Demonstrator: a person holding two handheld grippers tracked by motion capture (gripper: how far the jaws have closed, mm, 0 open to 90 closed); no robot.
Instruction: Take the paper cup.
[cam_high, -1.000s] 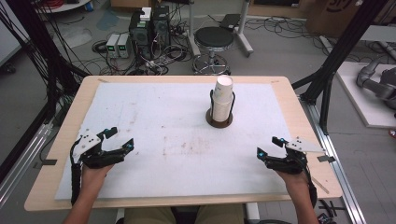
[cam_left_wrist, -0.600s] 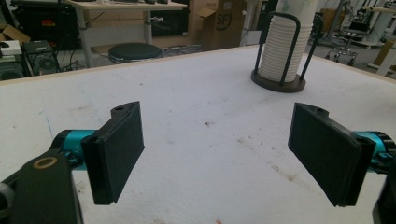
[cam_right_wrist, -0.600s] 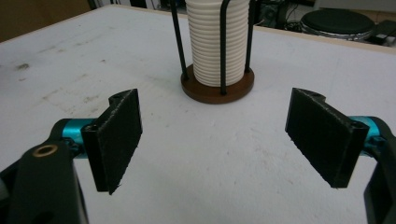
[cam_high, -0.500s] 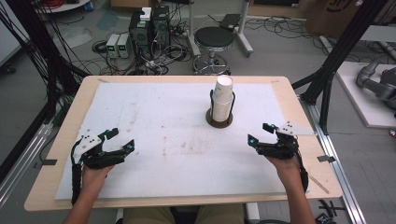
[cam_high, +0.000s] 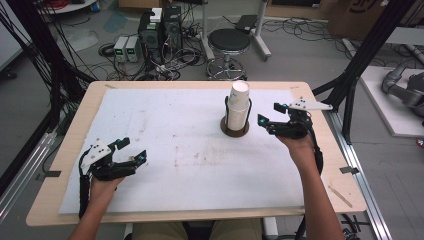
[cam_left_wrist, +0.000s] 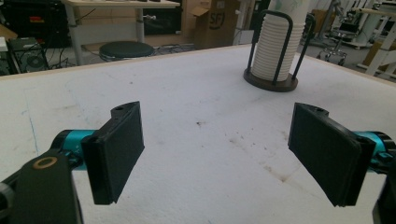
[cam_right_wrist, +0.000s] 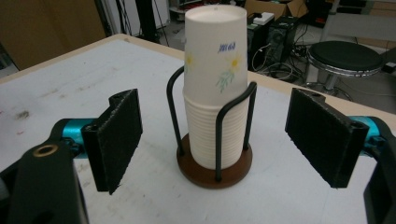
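Each hand carries a black two-jaw tool with teal fittings by the flat, rough-faced rectangular pads: the left tool (cam_high: 119, 159) and the right tool (cam_high: 274, 115). A pale grey three-cornered plate (cam_high: 310, 104) tops each. Black cables trail back along bare forearms.

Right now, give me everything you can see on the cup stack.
The cup stack is a tall column of nested white paper cups, mouths down. The top cup shows a faint flower print and small blue lettering. It stands upright in a holder with a round dark wooden base and black wire loops rising beside it. It sits on the white mat, toward the far right. The right gripper is open beside it, not touching.
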